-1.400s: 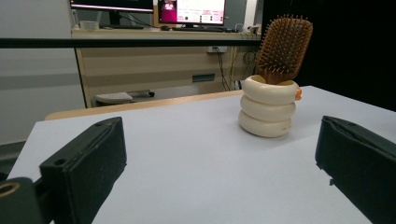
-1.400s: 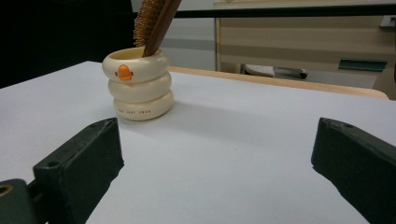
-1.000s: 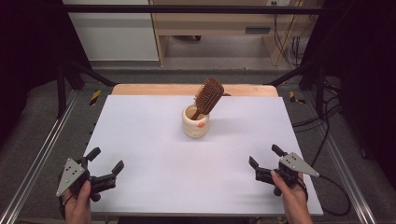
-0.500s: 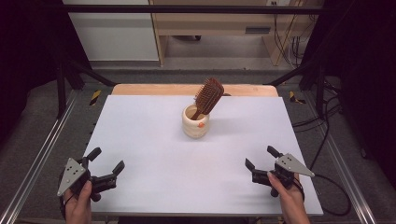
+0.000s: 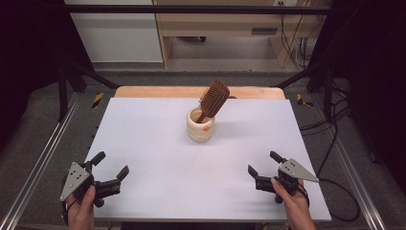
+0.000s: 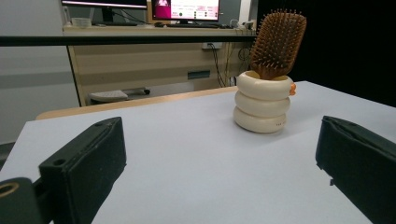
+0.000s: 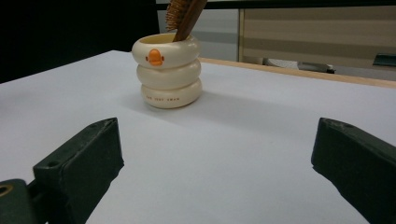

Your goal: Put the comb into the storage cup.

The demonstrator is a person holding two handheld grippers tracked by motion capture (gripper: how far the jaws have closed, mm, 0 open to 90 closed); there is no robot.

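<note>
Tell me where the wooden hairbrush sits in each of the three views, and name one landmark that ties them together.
High view: the hairbrush stands just above centre, leaning right out of the cream cup.
Left gripper view: the hairbrush is upper right, bristles facing the camera.
Right gripper view: the hairbrush is at the top, left of centre, cut off by the edge.
Shared landmark: the cup of three stacked rings.

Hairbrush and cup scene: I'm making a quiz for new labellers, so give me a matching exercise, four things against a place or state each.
Things:
1. hairbrush
2. cup
3. left gripper
4. right gripper

Places or states:
A. cream, ringed, at the middle of the table
B. open, near the table's front right corner
C. leaning, handle down in the cup
D. open, near the table's front left corner

Pairs: 1-C, 2-A, 3-D, 4-B
</note>
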